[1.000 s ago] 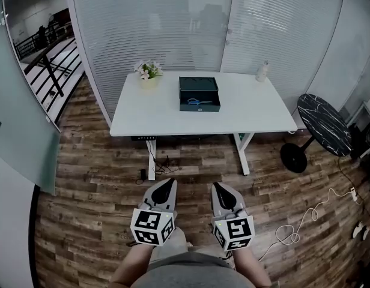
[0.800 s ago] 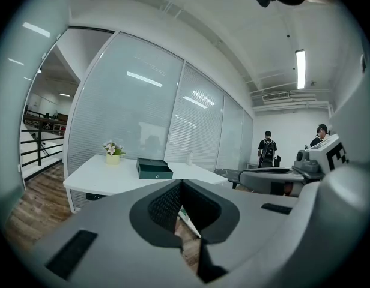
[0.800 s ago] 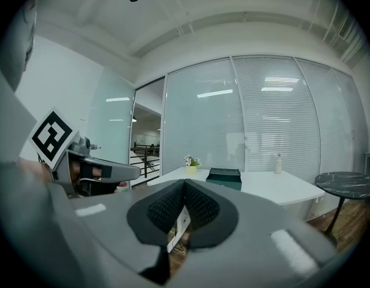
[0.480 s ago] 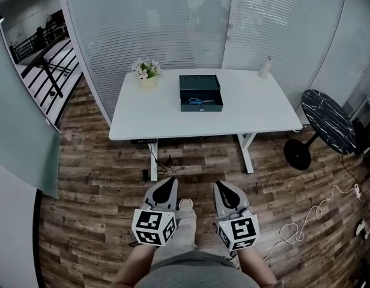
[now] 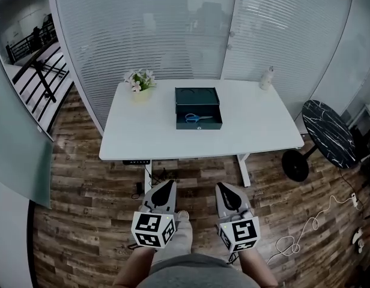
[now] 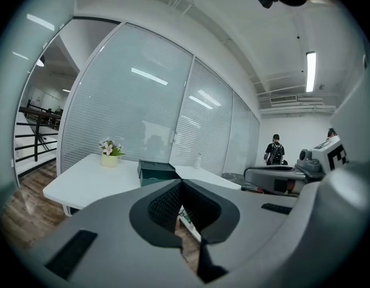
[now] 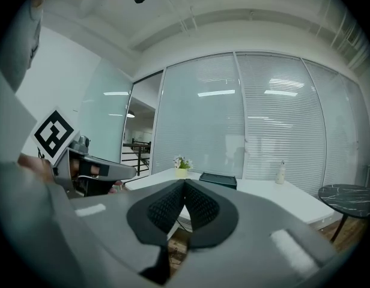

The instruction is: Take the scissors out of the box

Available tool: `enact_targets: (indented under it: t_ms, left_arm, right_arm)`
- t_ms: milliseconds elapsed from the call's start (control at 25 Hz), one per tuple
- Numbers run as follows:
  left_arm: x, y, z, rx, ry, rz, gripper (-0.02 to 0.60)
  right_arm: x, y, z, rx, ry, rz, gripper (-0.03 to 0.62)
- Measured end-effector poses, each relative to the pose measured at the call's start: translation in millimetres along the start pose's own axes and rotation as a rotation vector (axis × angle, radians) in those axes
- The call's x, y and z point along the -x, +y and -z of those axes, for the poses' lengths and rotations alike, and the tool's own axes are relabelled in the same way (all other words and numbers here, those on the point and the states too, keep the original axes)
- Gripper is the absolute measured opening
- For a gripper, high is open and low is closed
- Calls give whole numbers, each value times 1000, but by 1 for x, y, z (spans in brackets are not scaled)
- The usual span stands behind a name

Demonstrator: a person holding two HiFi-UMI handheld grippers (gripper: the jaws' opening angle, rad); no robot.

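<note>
**Scissors lay in the box; both jaws closed**

A plank wood floor (image 5: 83, 203) stretched open before the smooth white bench (image 5: 245, 131). On the bench sat a dark rectangular box (image 5: 198, 95), lid up, with blue-handled scissors (image 5: 196, 118) inside, their blades hard to make out. The left gripper (image 5: 166, 186) and right gripper (image 5: 223, 188) hung well short, jaws pressed together, empty.

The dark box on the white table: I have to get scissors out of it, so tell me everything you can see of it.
The box is dark green, rectangular and shallow, with a hard matte look. It stands open: the lid is swung back behind the base, its inner face showing a round imprint. Blue-handled scissors lie flat in the base, whose front wall carries a small pale clasp. It sits squarely near the middle of the white table, touching only the tabletop.
</note>
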State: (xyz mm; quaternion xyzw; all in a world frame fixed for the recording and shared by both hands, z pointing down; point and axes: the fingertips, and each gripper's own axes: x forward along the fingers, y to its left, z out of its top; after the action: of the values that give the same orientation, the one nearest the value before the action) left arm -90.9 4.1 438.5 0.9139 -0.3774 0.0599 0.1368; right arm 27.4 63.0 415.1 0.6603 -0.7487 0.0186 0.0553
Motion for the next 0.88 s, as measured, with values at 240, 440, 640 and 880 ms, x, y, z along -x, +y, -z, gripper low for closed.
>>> enact_targets:
  t_ms: [240,440,640,880]
  left_arm:
    - [-69,27,-19,-1,10,7,5]
    - [-120,52,-38,-13,15,13,5]
    - [-170,77,-59,-13,13,21,5]
    - [-219,100,-72,-13,21,38,6]
  right_arm:
    - [-71,-34,-5,12,4,-4,9]
    - [-129,-57,-12,6,-2,-11,9]
    - [-182,-79,-22,7,0,-11,9]
    - [-230,-97,-27,14,6,-6,9]
